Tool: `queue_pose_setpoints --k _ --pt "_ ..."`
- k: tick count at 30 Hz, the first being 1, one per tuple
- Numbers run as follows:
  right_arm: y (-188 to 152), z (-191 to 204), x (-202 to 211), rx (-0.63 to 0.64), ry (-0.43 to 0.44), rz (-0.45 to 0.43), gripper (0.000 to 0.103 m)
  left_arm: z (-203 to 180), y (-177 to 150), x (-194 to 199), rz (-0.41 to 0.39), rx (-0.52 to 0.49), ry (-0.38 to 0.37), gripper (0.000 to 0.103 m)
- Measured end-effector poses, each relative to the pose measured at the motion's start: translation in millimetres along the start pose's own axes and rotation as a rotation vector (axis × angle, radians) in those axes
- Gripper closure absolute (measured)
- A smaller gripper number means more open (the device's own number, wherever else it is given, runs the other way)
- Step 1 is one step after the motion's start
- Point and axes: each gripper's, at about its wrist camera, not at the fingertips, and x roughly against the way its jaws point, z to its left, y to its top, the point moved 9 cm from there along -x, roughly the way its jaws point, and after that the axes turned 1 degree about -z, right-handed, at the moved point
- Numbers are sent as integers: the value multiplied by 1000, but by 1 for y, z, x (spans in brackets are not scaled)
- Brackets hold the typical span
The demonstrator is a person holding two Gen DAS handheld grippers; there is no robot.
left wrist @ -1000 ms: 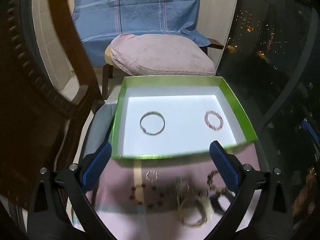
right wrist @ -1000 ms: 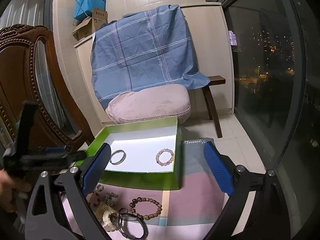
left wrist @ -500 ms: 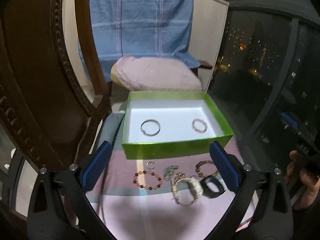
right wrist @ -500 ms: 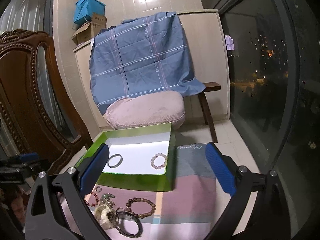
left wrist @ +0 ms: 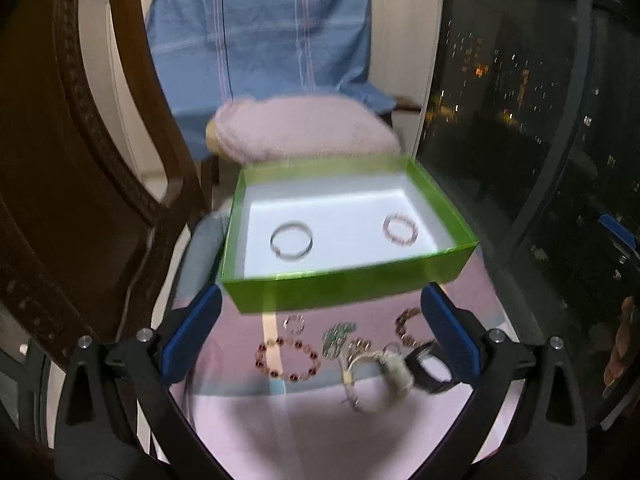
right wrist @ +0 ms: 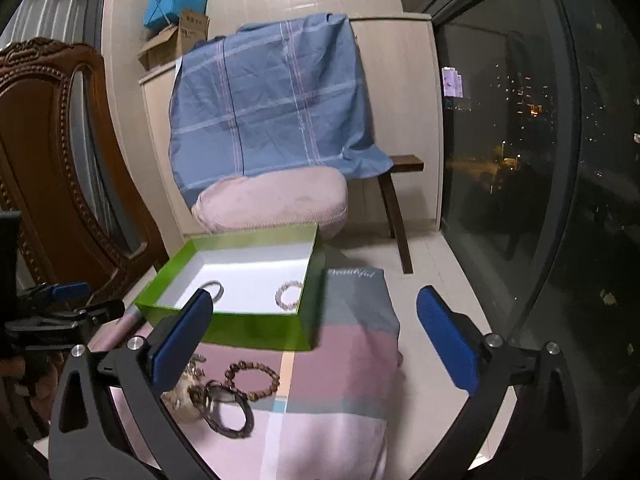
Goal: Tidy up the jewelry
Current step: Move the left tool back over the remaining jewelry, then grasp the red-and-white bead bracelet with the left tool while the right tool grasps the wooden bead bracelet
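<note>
A green box (left wrist: 344, 284) with a white floor holds a silver bangle (left wrist: 291, 239) and a pale bead bracelet (left wrist: 400, 229). It also shows in the right wrist view (right wrist: 256, 328). In front of it, on the pink cloth, lie a red bead bracelet (left wrist: 289, 359), a small ring (left wrist: 294, 323), a pale woven bracelet (left wrist: 378, 374), a black band (left wrist: 428, 366) and a brown bead bracelet (right wrist: 253, 374). My left gripper (left wrist: 320, 336) is open and empty above the loose jewelry. My right gripper (right wrist: 316, 344) is open and empty, to the right of the pile.
A carved wooden chair (right wrist: 44, 152) stands at the left. A pink cushion (right wrist: 272, 204) and blue plaid cloth (right wrist: 272, 100) lie behind the box. A dark glass window (right wrist: 520, 160) runs along the right. The pink and grey cloth (right wrist: 344, 380) covers the surface.
My left gripper pulled back from over the box and now hangs above the loose jewelry. My right gripper shifted slightly closer and lower. Both stay open.
</note>
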Motion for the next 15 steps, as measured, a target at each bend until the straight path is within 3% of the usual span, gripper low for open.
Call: queue_pose_setpoints --k 2,5,8,12,13,15 --pt "-2 -2 -1 -9 -13 1 4 13 -3 -5 1 41 8 4" --pt "-2 1 -3 -40 14 15 4 26 -18 -24 88 103 5 6" --pt "0 8 -2 -39 22 12 4 29 -22 -30 90 81 22 16" --pt "-4 18 -8 -4 17 28 4 36 -34 -44 123 82 25 19" --pt "-6 20 -10 3 16 35 4 39 -40 -51 144 86 36 22" --pt "-10 22 -14 10 10 51 4 50 -55 -70 222 99 60 51"
